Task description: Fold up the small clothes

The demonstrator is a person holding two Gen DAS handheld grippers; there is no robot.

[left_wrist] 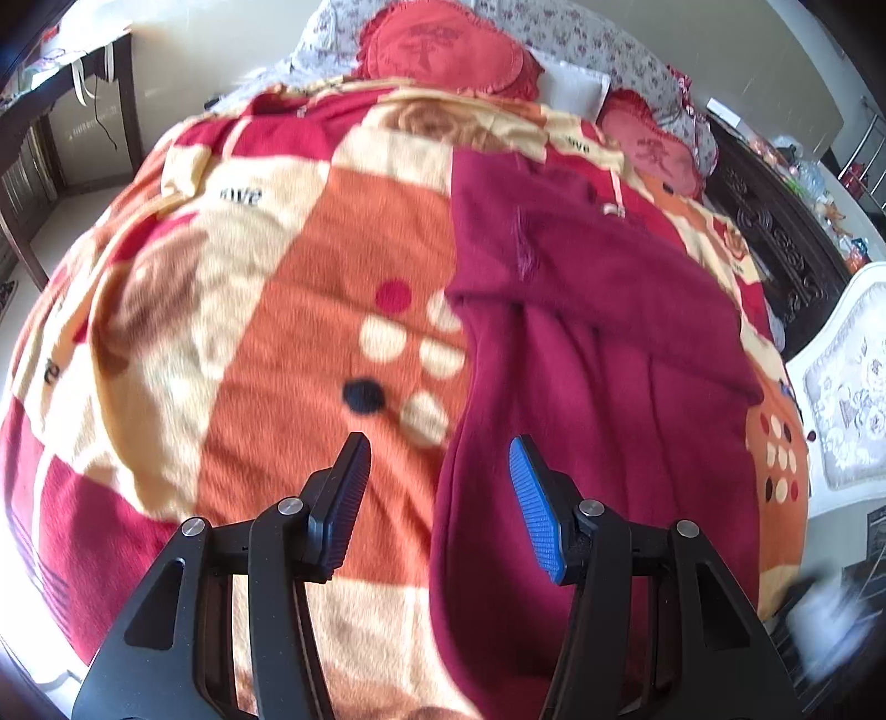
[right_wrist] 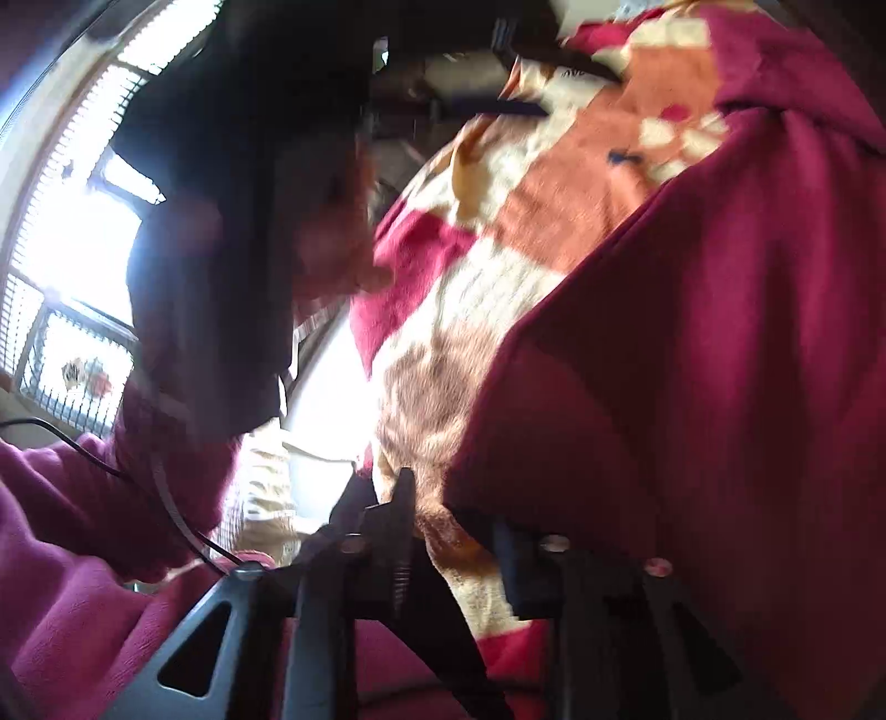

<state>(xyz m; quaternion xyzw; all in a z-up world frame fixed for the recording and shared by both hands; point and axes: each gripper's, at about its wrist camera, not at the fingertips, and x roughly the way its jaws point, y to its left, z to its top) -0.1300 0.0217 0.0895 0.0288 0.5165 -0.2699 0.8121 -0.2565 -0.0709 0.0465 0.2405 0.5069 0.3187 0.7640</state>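
Observation:
A dark red fleece garment [left_wrist: 598,343] lies spread on the patterned blanket [left_wrist: 266,310] on the right half of the bed. My left gripper [left_wrist: 440,443] hovers above its left edge, jaws wide open and empty. In the right wrist view the same garment [right_wrist: 692,343] fills the right side, its lower corner hanging just above my right gripper [right_wrist: 454,498]. The right jaws stand apart; the garment's edge covers the right finger's tip. Whether cloth lies between them I cannot tell.
Red pillows [left_wrist: 443,44] and a floral pillow lie at the head of the bed. A dark carved headboard [left_wrist: 775,232] and a white chair [left_wrist: 847,376] stand to the right. A desk [left_wrist: 50,111] is at the left. The person's magenta sleeve [right_wrist: 72,543] and a bright window [right_wrist: 61,260] show left.

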